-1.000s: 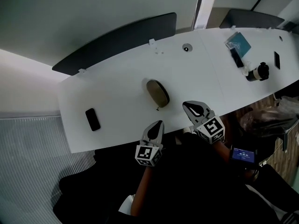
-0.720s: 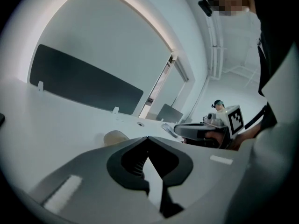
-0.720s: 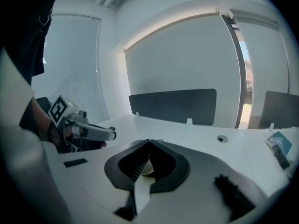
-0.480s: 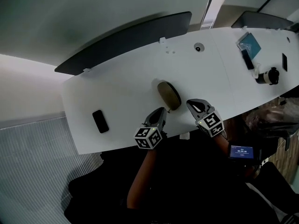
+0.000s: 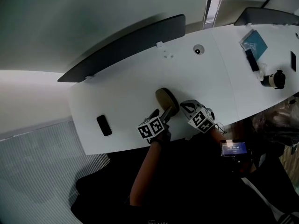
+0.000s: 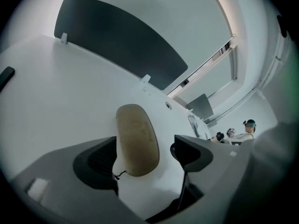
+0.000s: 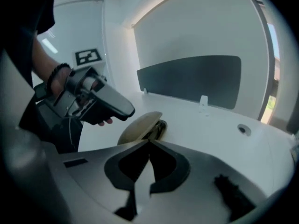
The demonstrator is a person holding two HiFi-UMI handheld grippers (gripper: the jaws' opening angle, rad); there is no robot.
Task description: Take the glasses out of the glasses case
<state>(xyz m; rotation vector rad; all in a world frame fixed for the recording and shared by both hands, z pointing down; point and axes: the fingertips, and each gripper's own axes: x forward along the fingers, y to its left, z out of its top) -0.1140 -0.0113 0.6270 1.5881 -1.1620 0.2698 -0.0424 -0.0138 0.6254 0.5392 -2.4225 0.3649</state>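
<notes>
Left tongs [image 5: 161,114] tilted down, jaws just opening astride glasses case [image 5: 167,100]

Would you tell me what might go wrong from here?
The left hand-held gripper, whose jaws have just been opening, straddles the glasses case without pressing; closing on that rounded end may squirt it sideways. The case lies near the front edge of the table, so a shove from the shut right hand-held gripper might push it off.
</notes>
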